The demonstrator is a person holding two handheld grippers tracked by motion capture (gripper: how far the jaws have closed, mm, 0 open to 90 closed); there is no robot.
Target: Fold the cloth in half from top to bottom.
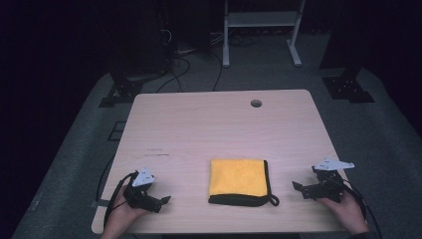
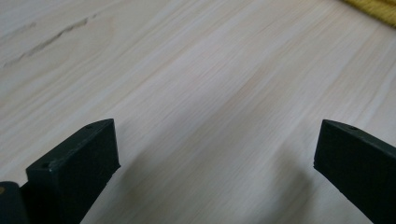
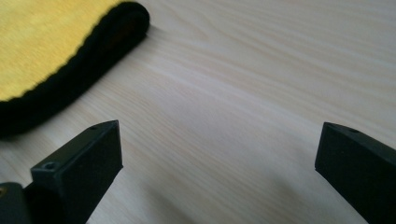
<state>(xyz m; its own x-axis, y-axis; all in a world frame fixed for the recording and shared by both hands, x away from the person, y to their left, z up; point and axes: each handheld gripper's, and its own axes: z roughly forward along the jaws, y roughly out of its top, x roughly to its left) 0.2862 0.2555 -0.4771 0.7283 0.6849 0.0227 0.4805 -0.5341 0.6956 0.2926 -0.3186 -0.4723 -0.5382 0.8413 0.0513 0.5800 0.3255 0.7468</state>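
Note:
A folded yellow cloth (image 1: 238, 178) with a black edge and a small black loop lies flat near the table's front edge. My left gripper (image 1: 160, 201) rests low over the wood to the cloth's left, jaws wide apart and empty. My right gripper (image 1: 300, 189) sits to the cloth's right, also open with nothing between its jaws. In the left gripper view the open jaws (image 2: 215, 154) frame bare wood, and a sliver of the cloth (image 2: 373, 7) shows at the top right. In the right gripper view the cloth's black border (image 3: 93, 60) lies ahead to the left of the open jaws (image 3: 219, 154).
The light wooden table (image 1: 199, 124) has a round cable hole (image 1: 256, 103) near its far edge. Behind it stand a white metal frame (image 1: 261, 20), black stand bases (image 1: 348, 87) and loose cables (image 1: 174, 64) on the grey floor.

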